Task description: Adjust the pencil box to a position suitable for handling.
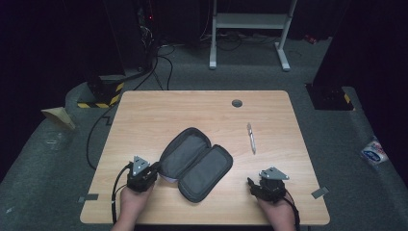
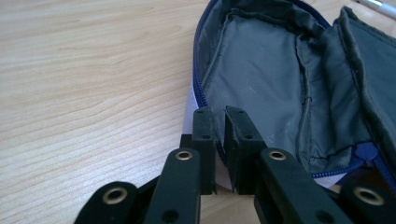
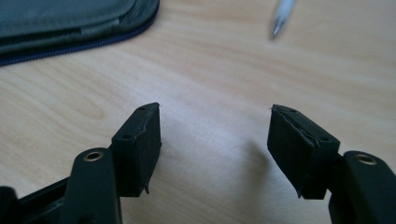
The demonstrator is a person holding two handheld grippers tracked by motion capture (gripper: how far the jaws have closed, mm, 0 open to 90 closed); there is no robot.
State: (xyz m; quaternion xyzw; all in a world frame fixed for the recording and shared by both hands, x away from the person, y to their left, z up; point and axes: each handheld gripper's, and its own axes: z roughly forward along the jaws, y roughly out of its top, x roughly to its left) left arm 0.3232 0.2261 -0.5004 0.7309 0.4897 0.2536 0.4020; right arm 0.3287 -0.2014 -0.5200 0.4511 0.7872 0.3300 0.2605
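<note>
We've got one pencil case [image 1: 196,163] lying unzipped and spread flat near the middle of the bench [image 1: 144,115], a bit toward the near edge, both grey-lined halves facing up. It looks like soft fabric, light, floppy, w/ a blue zip round the rim. We'd expect it to sag or fold if lifted by one side, so the stitched rim by the zip is the spot to pinch, not the loose lining.

The left tool [image 2: 220,140] sits at the case's near-left rim. Its jaws are nearly together w/ a thin sliver of gap, and the rim edge [image 2: 198,100] sits right at the tips. We can't be sure the pads actually bite the fabric; it looks more like a loose pinch than a firm clamp.

The right tool [image 3: 215,135] is toward the near-right corner of the bench, jaws well apart over bare wood, nothing between them.

One pen [image 1: 250,138] lies right of centre, well apart from the case, pointing roughly toward the far edge. It's slim and smooth, so prob. slippery and apt to roll; we'd take it across the barrel mid-length.

Count: 1 case, 1 pen, 2 tools. One cable hole [image 1: 236,103] sits near the far edge.
</note>
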